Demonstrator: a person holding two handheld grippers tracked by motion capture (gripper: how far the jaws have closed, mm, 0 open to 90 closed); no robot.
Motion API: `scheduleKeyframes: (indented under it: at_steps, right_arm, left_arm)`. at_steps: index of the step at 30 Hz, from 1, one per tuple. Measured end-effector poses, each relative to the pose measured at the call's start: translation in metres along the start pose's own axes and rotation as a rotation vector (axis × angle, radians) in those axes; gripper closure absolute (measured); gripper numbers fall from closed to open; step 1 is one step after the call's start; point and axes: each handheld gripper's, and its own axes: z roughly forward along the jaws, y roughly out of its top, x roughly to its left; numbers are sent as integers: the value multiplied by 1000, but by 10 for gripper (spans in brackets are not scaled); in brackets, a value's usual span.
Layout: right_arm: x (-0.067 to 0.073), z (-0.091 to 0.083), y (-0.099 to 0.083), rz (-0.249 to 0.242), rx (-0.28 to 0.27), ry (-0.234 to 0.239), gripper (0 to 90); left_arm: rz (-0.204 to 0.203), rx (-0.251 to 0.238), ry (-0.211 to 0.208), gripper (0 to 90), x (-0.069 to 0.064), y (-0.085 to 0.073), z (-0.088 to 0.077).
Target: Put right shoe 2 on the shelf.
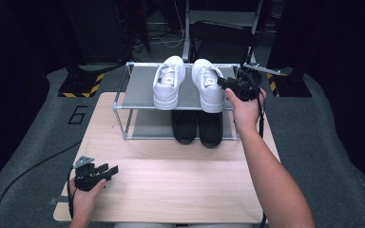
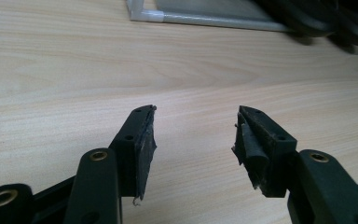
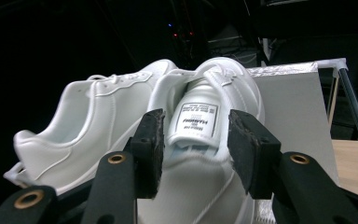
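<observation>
My right tool point(image 3: 193, 140) is spread around the right white shoe point(image 1: 208, 84) on the rack's top shelf point(image 1: 142, 88), beside its pair point(image 1: 168, 81); black shoes point(image 1: 197, 127) stand below. My left tool point(image 2: 193, 140) rests spread on the counter point(image 1: 171, 175).

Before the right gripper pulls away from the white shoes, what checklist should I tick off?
1. Right gripper open: ok, fingers apart at the right white shoe, not pressing it.
2. Both white shoes on the rack's top shelf: ok.
3. Left white shoe beside it, upright: ok.
4. Black shoes on lower shelf: ok.
5. Left gripper open, nothing between its fingers: ok.
6. Heel fully seated: cannot tell.
</observation>
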Motion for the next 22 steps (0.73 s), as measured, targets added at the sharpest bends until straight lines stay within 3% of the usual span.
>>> scheduleKeyframes:
  at_steps: [6, 13, 22]
  right_arm:
    - [0, -30, -17, -22, -37, 49, 548]
    - [-4, -57, -56, -35, -32, 92, 532]
    - [-8, -75, -122, -106, 19, 57, 501]
  left_arm:
    - [-7, -4, 3, 468, -1, -1, 1]
    - [5, 9, 4, 468, -2, -1, 1]
    - [20, 15, 4, 465, -2, -1, 1]
